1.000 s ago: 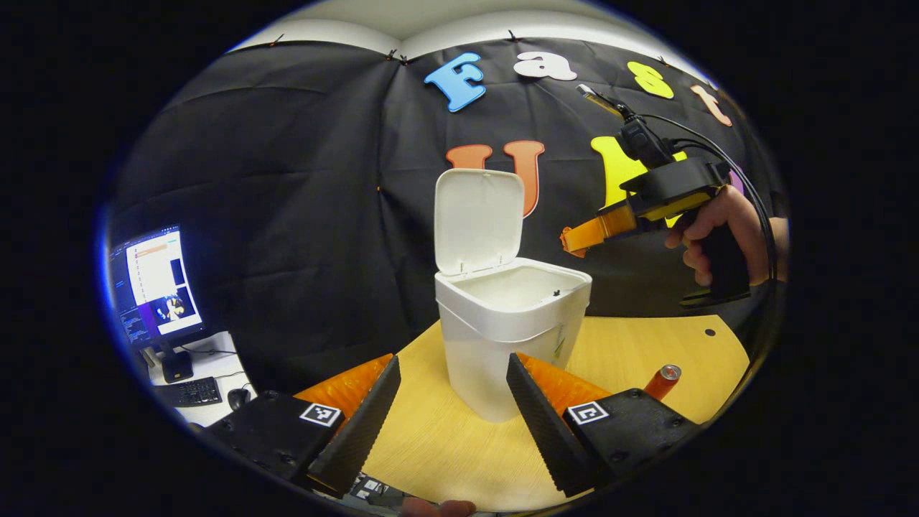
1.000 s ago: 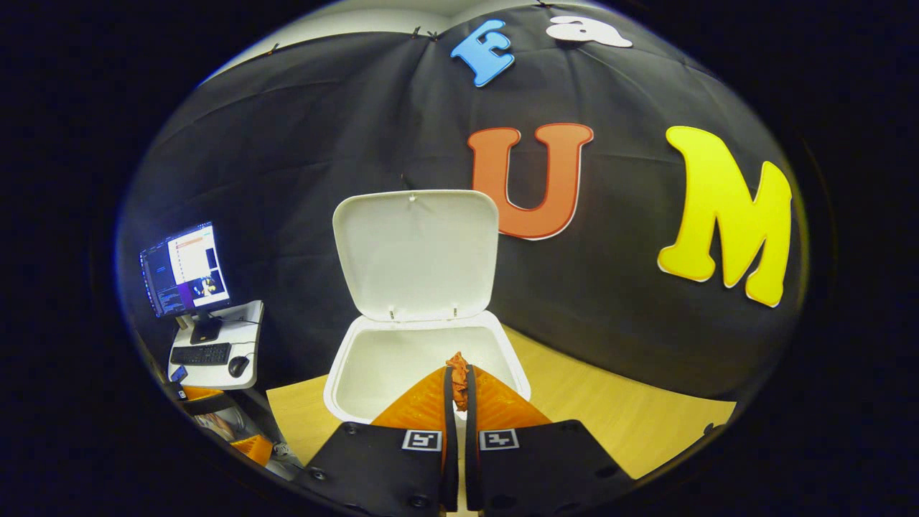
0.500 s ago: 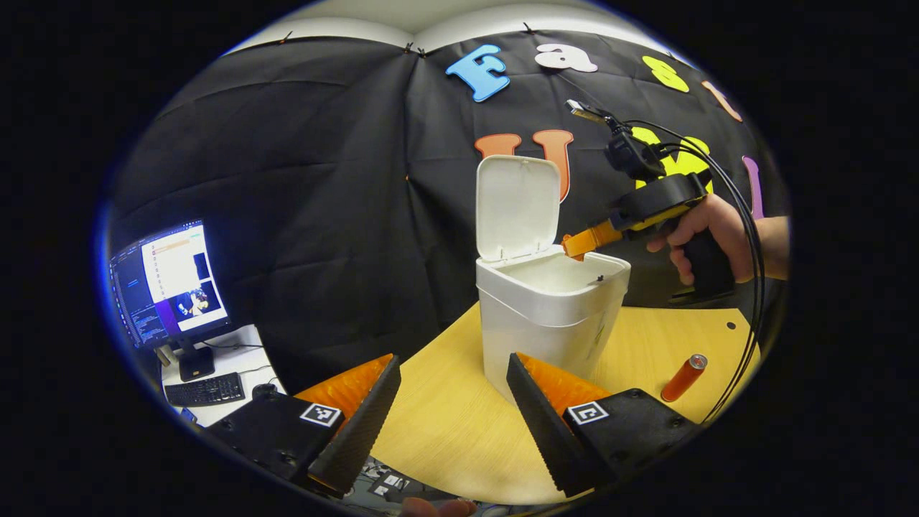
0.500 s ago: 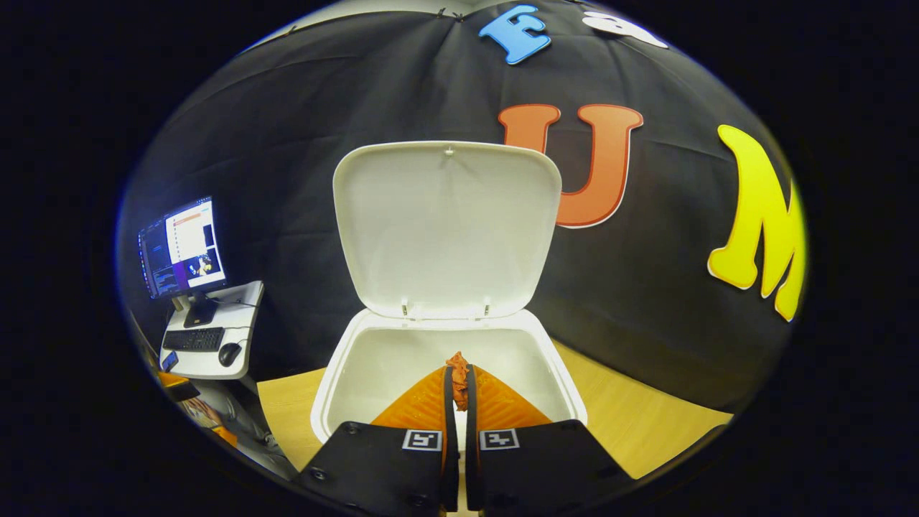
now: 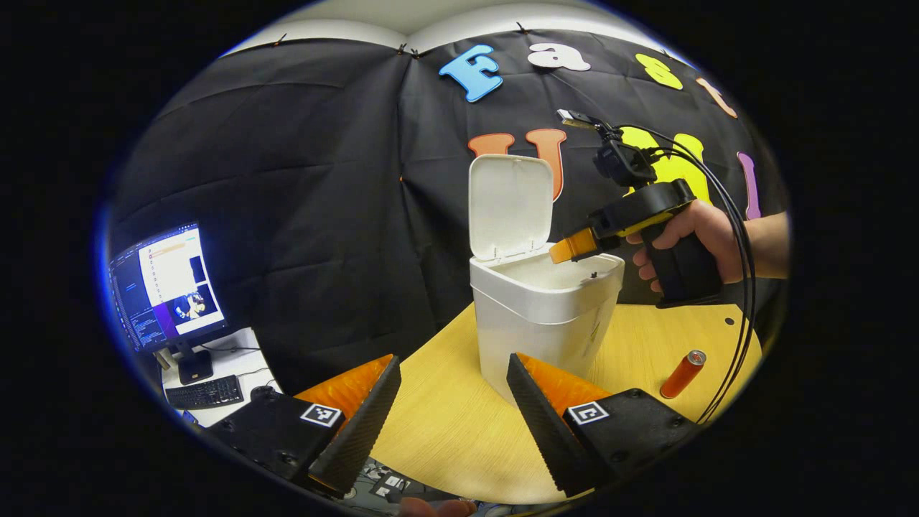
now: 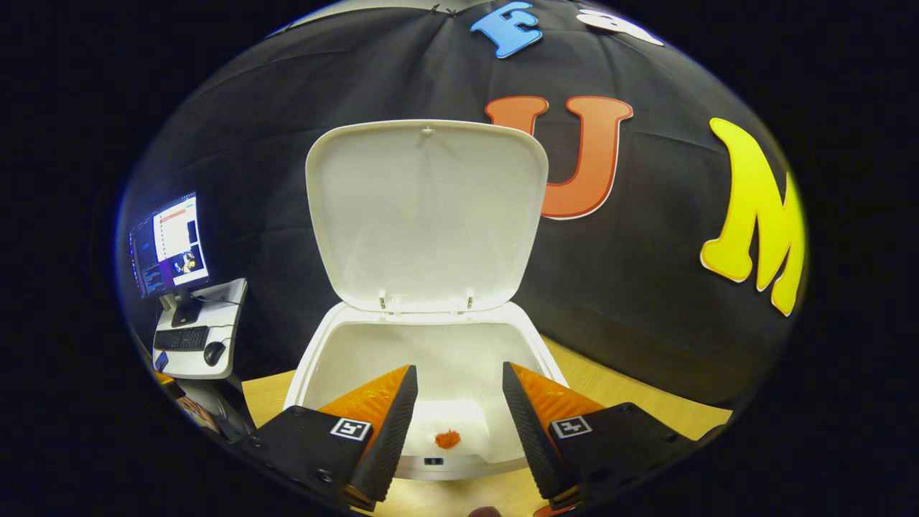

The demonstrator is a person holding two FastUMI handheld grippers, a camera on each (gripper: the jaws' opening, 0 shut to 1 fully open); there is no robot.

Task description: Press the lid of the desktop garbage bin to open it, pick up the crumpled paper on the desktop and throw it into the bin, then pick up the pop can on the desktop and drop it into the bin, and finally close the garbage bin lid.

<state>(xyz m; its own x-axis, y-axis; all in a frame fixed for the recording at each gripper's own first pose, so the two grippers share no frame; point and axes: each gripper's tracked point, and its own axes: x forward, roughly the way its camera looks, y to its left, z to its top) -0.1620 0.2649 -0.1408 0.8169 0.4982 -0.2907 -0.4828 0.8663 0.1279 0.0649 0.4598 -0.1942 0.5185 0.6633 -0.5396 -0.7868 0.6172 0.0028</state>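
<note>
The round wooden table [image 5: 445, 431] spread out beneath and ahead of the left gripper [image 5: 454, 402], whose jaws stood wide apart with nothing between them. Straight ahead of that gripper, a little to its right, the white garbage bin [image 5: 542, 316] stood upright on the table with its lid [image 5: 511, 205] swung up and back on its hinges. Off to that gripper's left, beyond the table edge, a lit monitor [image 5: 166, 283] sat on a side desk with a keyboard [image 5: 204, 392] in front of it.

In the left gripper view, the right gripper [image 5: 571, 246] hung just above the bin's open mouth, its tips over the near rim, held by a hand [image 5: 700, 233] wrapped around the handle; a black cable [image 5: 732, 237] looped down from it. From this angle its fingers overlapped and the gap could not be read. The right gripper view settled that: the right gripper [image 6: 459, 424] was spread wide and held nothing, with the bin [image 6: 316, 352] directly below and ahead of it and the raised lid [image 6: 423, 215] facing it.

The crumpled paper [image 6: 448, 439], a small orange wad, lay on the bin's floor, seen between the right gripper's open fingers and well clear of both.

The pop can [image 5: 683, 374], orange with a silver end, lay on its side on the table to the right of the left gripper, beyond its right finger and well apart from the bin.
</note>
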